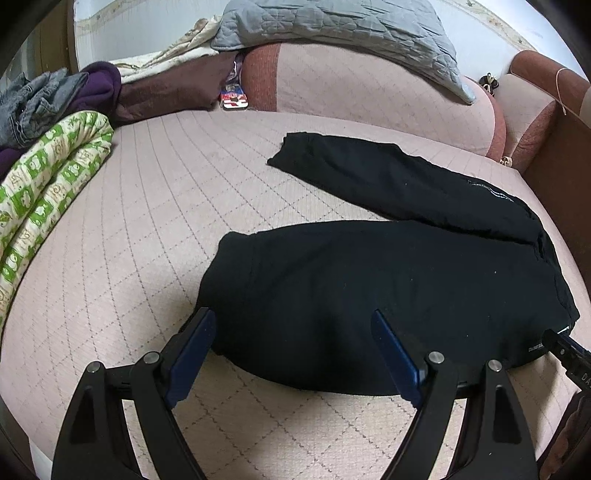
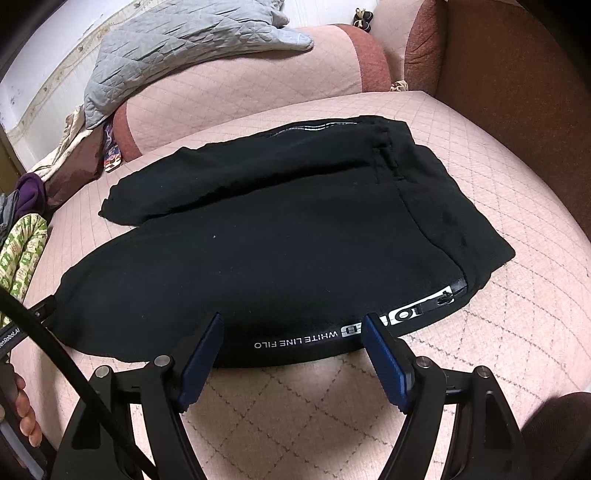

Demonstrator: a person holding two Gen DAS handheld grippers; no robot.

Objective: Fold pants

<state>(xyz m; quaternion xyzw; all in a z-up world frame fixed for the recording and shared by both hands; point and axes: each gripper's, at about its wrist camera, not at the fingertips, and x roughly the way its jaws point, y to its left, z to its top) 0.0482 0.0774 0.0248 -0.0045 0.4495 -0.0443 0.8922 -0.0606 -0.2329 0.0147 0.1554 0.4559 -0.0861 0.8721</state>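
Observation:
Black pants (image 1: 388,280) lie flat on the pink quilted mattress (image 1: 147,229), both legs spread toward the left, the far leg angled away. In the right wrist view the pants (image 2: 280,240) show white lettering along the near side seam and the waistband at the right. My left gripper (image 1: 293,317) is open, its blue pads at the near edge of the near leg, holding nothing. My right gripper (image 2: 293,321) is open, its pads either side of the lettered seam, holding nothing. Its tip shows at the right edge of the left wrist view (image 1: 565,347).
A green-and-white patterned blanket (image 1: 48,188) and a pile of grey and purple clothes (image 1: 55,96) lie at the left. A pink bolster (image 1: 369,88) with a grey quilted cover (image 1: 332,26) runs along the back. A brown wooden bed frame (image 2: 517,92) stands at the right.

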